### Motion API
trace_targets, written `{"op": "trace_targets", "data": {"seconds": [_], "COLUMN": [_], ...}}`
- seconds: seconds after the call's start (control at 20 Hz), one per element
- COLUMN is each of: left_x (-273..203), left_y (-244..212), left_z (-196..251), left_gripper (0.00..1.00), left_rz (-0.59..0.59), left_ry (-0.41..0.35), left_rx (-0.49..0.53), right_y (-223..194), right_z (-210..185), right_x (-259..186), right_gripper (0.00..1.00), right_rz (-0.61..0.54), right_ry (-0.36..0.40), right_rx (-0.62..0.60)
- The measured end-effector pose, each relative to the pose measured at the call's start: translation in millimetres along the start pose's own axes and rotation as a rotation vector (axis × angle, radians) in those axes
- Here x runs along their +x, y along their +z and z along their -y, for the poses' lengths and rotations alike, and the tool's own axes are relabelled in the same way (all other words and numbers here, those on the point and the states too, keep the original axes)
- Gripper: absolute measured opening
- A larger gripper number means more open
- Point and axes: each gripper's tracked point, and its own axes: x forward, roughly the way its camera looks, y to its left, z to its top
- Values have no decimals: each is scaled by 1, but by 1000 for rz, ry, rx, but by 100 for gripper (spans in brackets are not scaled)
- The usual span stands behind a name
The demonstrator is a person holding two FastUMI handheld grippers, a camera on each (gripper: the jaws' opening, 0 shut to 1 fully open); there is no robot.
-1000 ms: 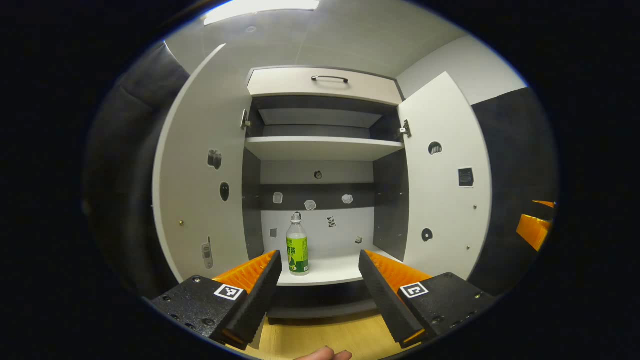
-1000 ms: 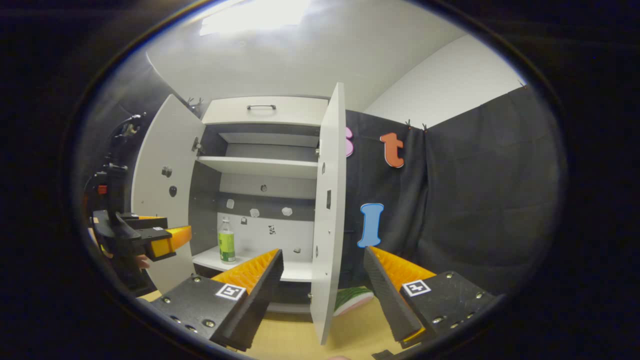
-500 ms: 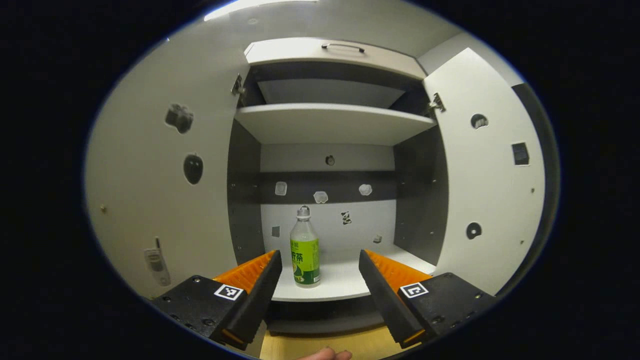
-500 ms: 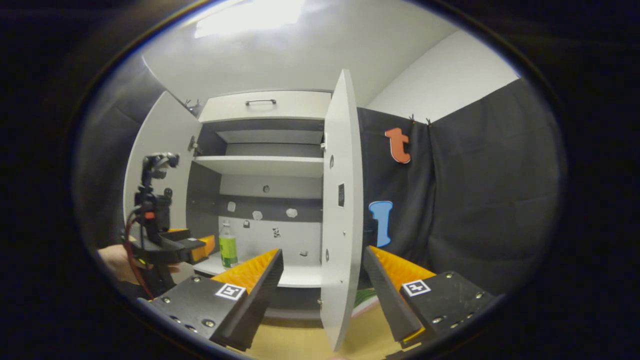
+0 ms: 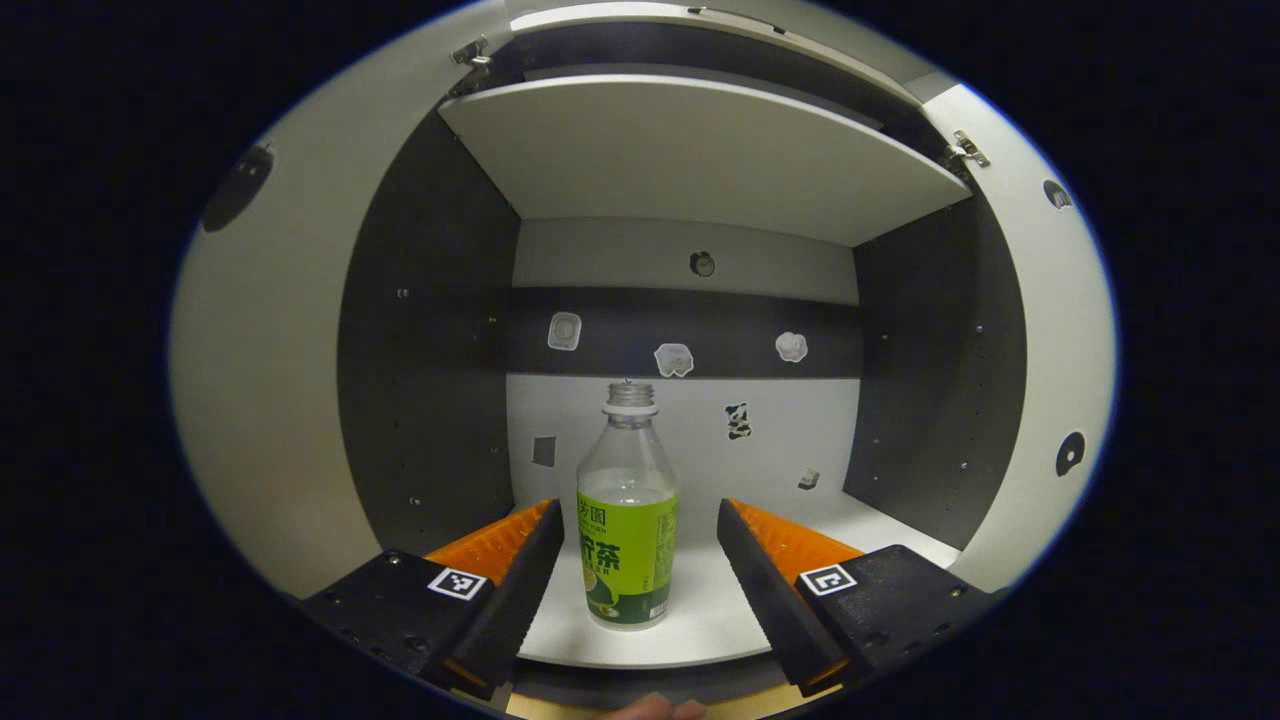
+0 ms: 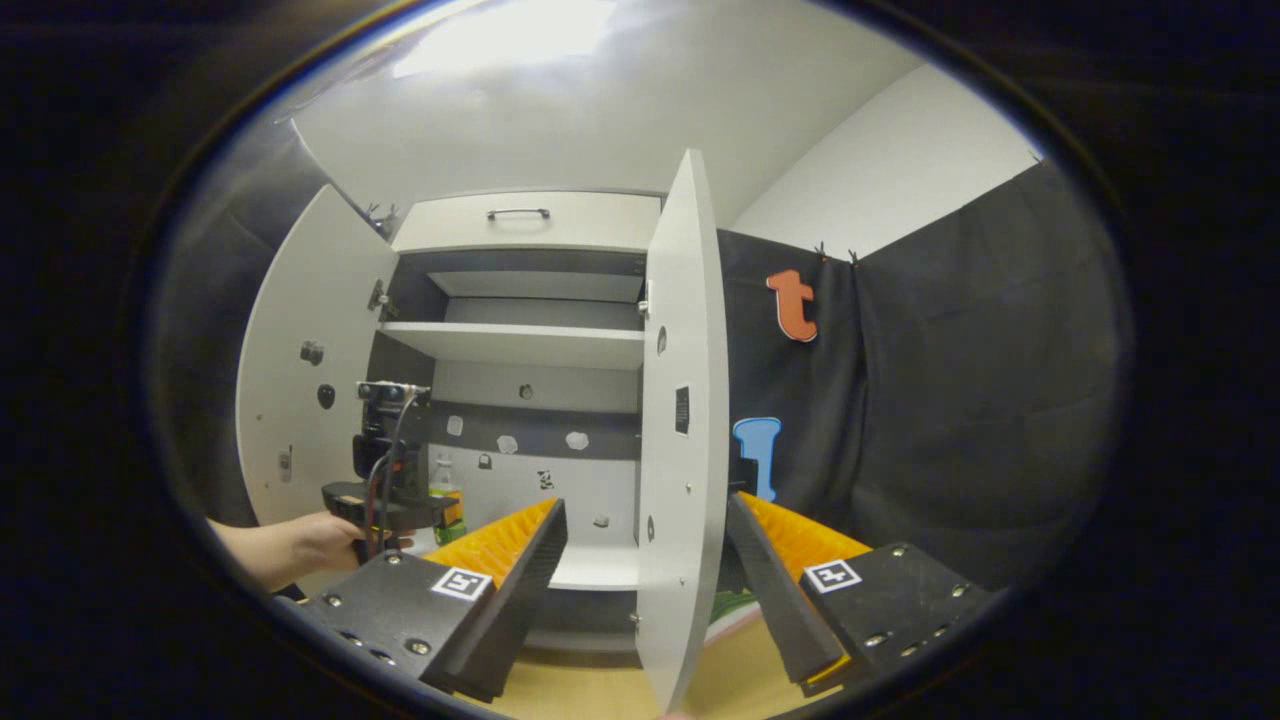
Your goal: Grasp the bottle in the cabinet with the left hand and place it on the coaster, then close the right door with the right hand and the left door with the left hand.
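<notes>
A clear bottle (image 5: 628, 510) with a green label stands upright on the cabinet's lower shelf (image 5: 700, 640). My left gripper (image 5: 636, 508) is open, a finger on each side of the bottle and neither touching it. In the right gripper view the left gripper (image 6: 430, 512), held by a hand (image 6: 300, 545), reaches into the cabinet at the bottle (image 6: 444, 488). My right gripper (image 6: 645, 505) is open and holds nothing; the edge of the open right door (image 6: 680, 400) stands just ahead of it. A flat green and pink coaster (image 6: 728, 606) lies on the table behind that door.
Both cabinet doors stand wide open: left door (image 6: 300, 370), right door (image 5: 1050, 400). An upper shelf (image 5: 700, 150) spans above the bottle, and a drawer with a handle (image 6: 520, 213) tops the cabinet. The wooden table (image 6: 600, 690) runs below. Black cloth (image 6: 950, 400) hangs to the right.
My left gripper has moved forward into the cabinet, so the bottle now looms large between its open fingers. The right gripper has barely shifted.
</notes>
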Motion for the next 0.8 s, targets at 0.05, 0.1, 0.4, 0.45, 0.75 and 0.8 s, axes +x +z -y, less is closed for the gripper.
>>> {"op": "trace_targets", "data": {"seconds": [0.05, 0.1, 0.4, 0.45, 0.75, 0.8], "left_x": [8, 17, 35, 27, -33, -45], "left_y": [-4, -7, -16, -13, 6, 9], "left_z": [-3, -5, -4, 0, 11, 11], "left_gripper": [98, 98, 77, 79, 78, 78], "left_rz": [-7, -11, -29, -22, 3, 3], "left_ry": [10, 13, 13, 2, -54, -62], "left_rx": [4, 2, 17, -4, -53, -61], "right_y": [-1, -3, -28, -31, -41, -44], "right_z": [0, 0, -6, -8, -47, -52], "right_x": [0, 0, -6, -7, -12, -13], "right_gripper": [98, 98, 98, 98, 98, 98], "right_rz": [-1, -4, -53, -62, -58, -69], "right_ry": [-5, -12, -72, -76, 20, 26], "right_rx": [-3, -6, 0, 4, 5, 17]}}
